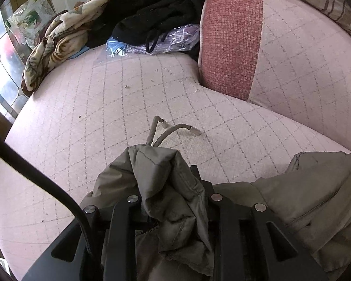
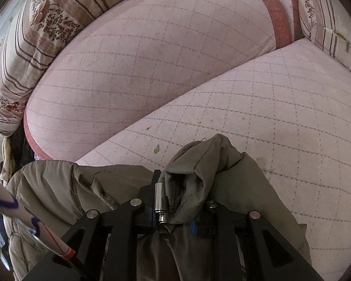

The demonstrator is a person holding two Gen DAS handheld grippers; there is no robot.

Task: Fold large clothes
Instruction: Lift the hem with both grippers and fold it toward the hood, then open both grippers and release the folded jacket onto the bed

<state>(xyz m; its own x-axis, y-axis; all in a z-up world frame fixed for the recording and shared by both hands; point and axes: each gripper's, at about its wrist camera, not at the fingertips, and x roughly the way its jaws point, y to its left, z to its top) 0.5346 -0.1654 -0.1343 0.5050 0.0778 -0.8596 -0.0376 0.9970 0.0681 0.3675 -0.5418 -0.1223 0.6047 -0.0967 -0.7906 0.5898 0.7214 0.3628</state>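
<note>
Olive jacket [image 1: 166, 187] fabric bunches in both clamped tools, left tool [image 1: 170, 201] and right tool [image 2: 182, 201], at the sofa [image 1: 128, 93] seat's near edge; judged mid-spread, next lay it flat.

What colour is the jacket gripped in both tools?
Olive-grey, a muted khaki green; the jacket shows best in the left wrist view.

Pink quilted sofa seat [image 1: 100, 107], diamond stitching, scattered crumbs. Back cushion [image 1: 299, 53] pink with a red woven panel at its left end. Far corner of the seat: black garments [image 1: 152, 16] heaped on a clear plastic bag [image 1: 152, 44]; a floral cream-and-brown blanket [image 1: 56, 39] drapes beside them. Right wrist view: striped floral bedding [image 2: 35, 35] lies along the cushion top; another piece [image 2: 327, 18] at far right.
</note>
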